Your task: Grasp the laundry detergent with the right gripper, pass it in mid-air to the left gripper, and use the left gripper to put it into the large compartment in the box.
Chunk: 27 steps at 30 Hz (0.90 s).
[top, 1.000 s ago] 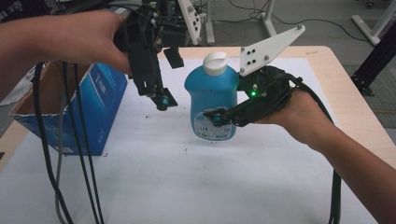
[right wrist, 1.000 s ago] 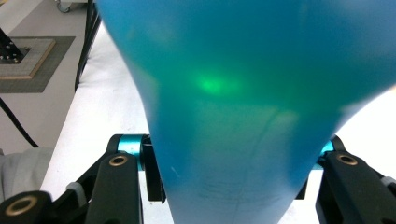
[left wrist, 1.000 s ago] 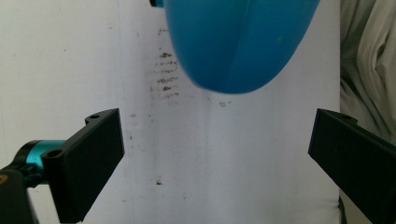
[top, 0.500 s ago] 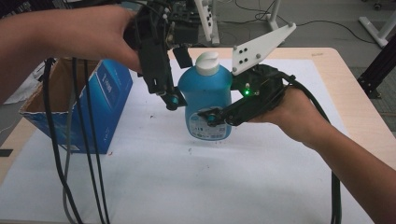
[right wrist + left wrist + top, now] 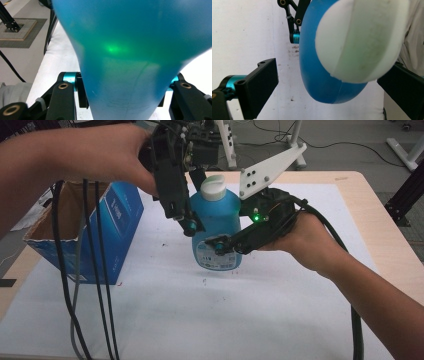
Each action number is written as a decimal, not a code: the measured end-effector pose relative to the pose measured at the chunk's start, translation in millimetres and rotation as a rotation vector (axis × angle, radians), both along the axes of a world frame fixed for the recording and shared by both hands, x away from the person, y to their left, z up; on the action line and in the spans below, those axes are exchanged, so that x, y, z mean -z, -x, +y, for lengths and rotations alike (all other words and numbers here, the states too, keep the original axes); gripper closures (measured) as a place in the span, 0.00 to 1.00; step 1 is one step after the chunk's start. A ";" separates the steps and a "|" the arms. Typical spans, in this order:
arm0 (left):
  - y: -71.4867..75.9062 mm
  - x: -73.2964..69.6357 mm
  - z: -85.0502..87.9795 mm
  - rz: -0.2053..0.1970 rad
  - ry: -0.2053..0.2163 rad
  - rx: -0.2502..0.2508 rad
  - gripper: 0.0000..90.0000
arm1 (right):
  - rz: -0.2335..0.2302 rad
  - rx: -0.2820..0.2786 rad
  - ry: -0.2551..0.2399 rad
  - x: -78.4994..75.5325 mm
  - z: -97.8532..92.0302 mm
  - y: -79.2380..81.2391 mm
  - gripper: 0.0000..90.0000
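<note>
Blue bottle (image 5: 216, 227) with white cap (image 5: 214, 187), upright on white table cover (image 5: 200, 320) beside blue box (image 5: 100, 230); clamped low by right gripper (image 5: 220, 247); left gripper (image 5: 192, 227) spread around cap, not gripping; possible tipping or slipping if twisted hard against that low hold.

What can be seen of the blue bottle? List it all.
The bottle is blue plastic with a broad, flattened body that narrows to a white cap on top and bears a pale label low on its front. It stands roughly upright, cap up, above the white sheet on the table. The right gripper is shut on its lower body, a jaw on each side. The left gripper is at its upper part, open, its jaws to either side of the cap and clear of it.
</note>
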<state>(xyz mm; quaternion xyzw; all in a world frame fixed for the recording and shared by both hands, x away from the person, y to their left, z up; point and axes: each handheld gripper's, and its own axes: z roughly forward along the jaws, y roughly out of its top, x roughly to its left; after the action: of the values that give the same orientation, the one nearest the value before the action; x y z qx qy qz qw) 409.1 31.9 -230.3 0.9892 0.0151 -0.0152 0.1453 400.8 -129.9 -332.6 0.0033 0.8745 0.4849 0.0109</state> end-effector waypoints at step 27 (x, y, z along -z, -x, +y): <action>0.6 1.4 -8.5 -0.021 -0.025 0.030 0.06 | 0.021 -0.011 0.010 -4.5 13.5 -0.4 0.51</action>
<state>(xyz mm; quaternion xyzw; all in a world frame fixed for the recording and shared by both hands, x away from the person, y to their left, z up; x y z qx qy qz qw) 408.5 23.4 -231.7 0.9911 -0.0008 -0.0069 0.1327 401.2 -116.4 -328.1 0.0036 0.8770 0.4805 -0.0008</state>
